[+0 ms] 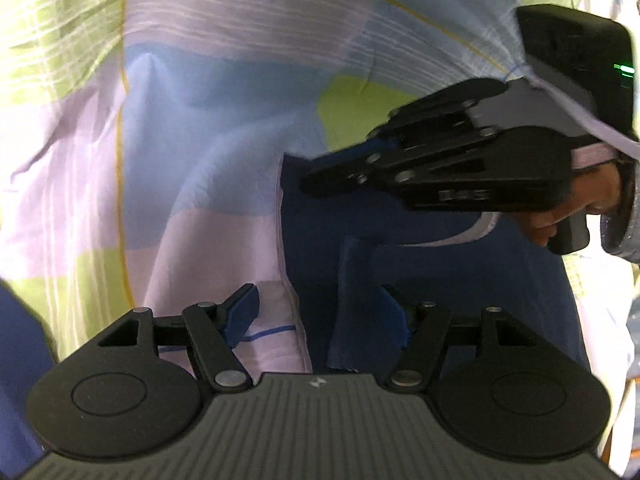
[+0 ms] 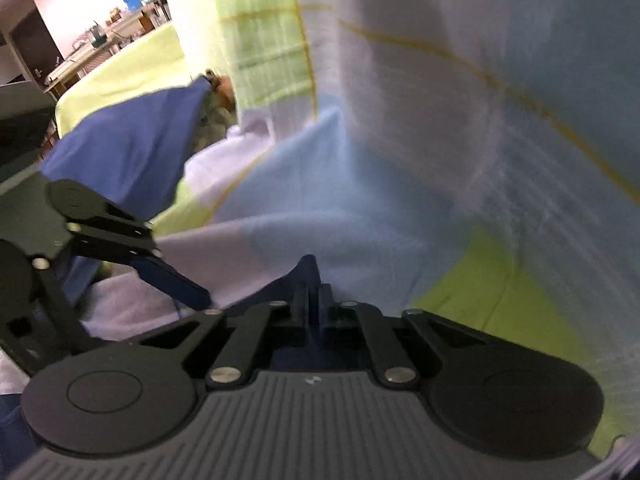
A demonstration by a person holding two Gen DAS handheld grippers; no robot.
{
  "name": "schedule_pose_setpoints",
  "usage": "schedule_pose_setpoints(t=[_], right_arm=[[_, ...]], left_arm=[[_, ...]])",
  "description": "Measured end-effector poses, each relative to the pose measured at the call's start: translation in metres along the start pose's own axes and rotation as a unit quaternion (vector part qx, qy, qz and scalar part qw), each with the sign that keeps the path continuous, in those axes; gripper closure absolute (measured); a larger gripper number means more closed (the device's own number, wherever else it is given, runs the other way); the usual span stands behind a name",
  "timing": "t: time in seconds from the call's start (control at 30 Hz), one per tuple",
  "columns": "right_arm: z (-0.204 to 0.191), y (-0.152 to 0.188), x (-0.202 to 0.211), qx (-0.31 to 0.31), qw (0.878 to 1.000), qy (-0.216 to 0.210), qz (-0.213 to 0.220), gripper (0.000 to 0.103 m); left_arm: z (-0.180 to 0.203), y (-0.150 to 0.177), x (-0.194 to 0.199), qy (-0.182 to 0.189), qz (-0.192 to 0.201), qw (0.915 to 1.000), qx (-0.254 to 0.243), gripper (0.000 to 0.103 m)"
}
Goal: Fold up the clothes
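Note:
A navy garment (image 1: 400, 264) lies on a checked sheet (image 1: 160, 120) of lilac, pale blue and lime. My left gripper (image 1: 320, 316) stands open over the garment's left edge. A raised navy fold and a lilac hem lie between its blue pads (image 1: 244, 312), and neither pad presses on them. My right gripper (image 1: 312, 184) comes in from the right, shut, with its tip at the garment's upper edge. In the right wrist view, the right gripper (image 2: 314, 280) is shut on a peak of navy cloth (image 2: 308, 264). One left finger (image 2: 176, 284) shows at the left, near a lifted blue fold (image 2: 120, 152).
A hand (image 1: 592, 196) holds the right gripper's handle. The sheet (image 2: 400, 160) fills most of the right wrist view. Beyond its lime edge at the far left are cluttered shelves and a table (image 2: 100, 36). More blue cloth shows at the left edge (image 1: 16, 340).

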State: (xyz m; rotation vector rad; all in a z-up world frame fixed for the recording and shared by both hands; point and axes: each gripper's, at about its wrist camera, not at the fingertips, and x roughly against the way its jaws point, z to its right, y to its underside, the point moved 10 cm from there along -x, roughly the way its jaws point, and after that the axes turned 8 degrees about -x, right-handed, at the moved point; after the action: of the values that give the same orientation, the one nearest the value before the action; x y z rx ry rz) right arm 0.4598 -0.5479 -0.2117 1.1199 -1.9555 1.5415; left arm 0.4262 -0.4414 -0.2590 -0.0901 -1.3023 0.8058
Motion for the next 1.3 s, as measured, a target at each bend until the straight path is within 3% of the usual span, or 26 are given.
schedule_pose_setpoints(t=[0.17,0.2,0.23,0.27,0.3,0.37,0.4,0.43,0.47,0.6,0.7,0.9,1.03,1.07,1.1,1.13,1.17,1.23,1.3], right_arm=[[-0.019,-0.005,0.048,0.019,0.998,-0.015,0.062,0.099],[-0.022,-0.004,0.054,0.024,0.997,-0.016,0.067,0.099],[-0.024,-0.002,0.058,0.026,0.997,-0.016,0.071,0.099],[-0.023,-0.001,0.062,0.017,0.997,-0.012,0.072,0.099],[-0.021,0.001,0.066,0.002,0.997,-0.004,0.071,0.097],[-0.009,0.006,0.082,-0.028,0.996,0.025,0.079,0.085],[0.000,0.011,0.094,-0.044,0.994,0.045,0.085,0.064],[0.012,0.017,0.108,-0.062,0.992,0.068,0.092,0.052],[0.028,0.029,0.128,-0.085,0.987,0.092,0.097,0.051],[0.106,0.103,0.202,-0.203,0.960,0.174,0.079,0.051],[0.140,0.146,0.225,-0.257,0.946,0.187,0.062,0.051],[0.170,0.184,0.215,-0.329,0.935,0.120,0.061,0.051],[0.183,0.187,0.201,-0.370,0.922,0.065,0.096,0.053],[0.185,0.186,0.199,-0.381,0.917,0.045,0.107,0.058],[0.186,0.184,0.197,-0.392,0.912,0.021,0.118,0.073],[0.184,0.182,0.195,-0.392,0.912,0.009,0.122,0.089],[0.177,0.179,0.193,-0.369,0.922,0.014,0.119,0.094],[0.164,0.172,0.197,-0.321,0.938,0.041,0.122,0.095],[0.149,0.163,0.214,-0.288,0.945,0.056,0.144,0.095]], left_arm=[[0.011,-0.011,-0.007,0.051,-0.001,0.9986,-0.012,0.037],[0.012,-0.011,-0.007,0.058,0.000,0.9982,-0.014,0.047],[0.016,-0.012,-0.011,0.074,0.001,0.9971,-0.020,0.070],[0.019,-0.014,-0.014,0.087,0.002,0.9959,-0.025,0.086],[0.019,-0.013,-0.016,0.089,-0.001,0.9957,-0.027,0.096],[0.019,-0.010,-0.016,0.093,-0.005,0.9951,-0.033,0.096],[0.019,-0.008,-0.016,0.096,-0.006,0.9947,-0.037,0.096],[0.017,-0.007,-0.014,0.100,-0.005,0.9943,-0.035,0.096],[0.016,-0.006,-0.012,0.103,-0.005,0.9940,-0.034,0.096],[0.012,-0.010,-0.015,0.099,-0.012,0.9939,-0.047,0.091],[0.010,-0.008,-0.018,0.094,-0.016,0.9946,-0.042,0.088],[0.005,-0.017,-0.029,0.094,-0.006,0.9951,-0.030,0.087],[0.000,-0.020,-0.031,0.113,0.003,0.9934,-0.023,0.087],[0.000,-0.021,-0.031,0.114,0.008,0.9931,-0.026,0.091],[0.000,-0.021,-0.027,0.113,0.011,0.9931,-0.030,0.093],[0.003,-0.022,-0.024,0.105,0.020,0.9931,-0.047,0.096],[0.006,-0.023,-0.020,0.099,0.028,0.9928,-0.062,0.097],[0.010,-0.023,-0.012,0.087,0.036,0.9919,-0.085,0.098],[0.019,-0.025,0.001,0.075,0.051,0.9897,-0.111,0.099]])
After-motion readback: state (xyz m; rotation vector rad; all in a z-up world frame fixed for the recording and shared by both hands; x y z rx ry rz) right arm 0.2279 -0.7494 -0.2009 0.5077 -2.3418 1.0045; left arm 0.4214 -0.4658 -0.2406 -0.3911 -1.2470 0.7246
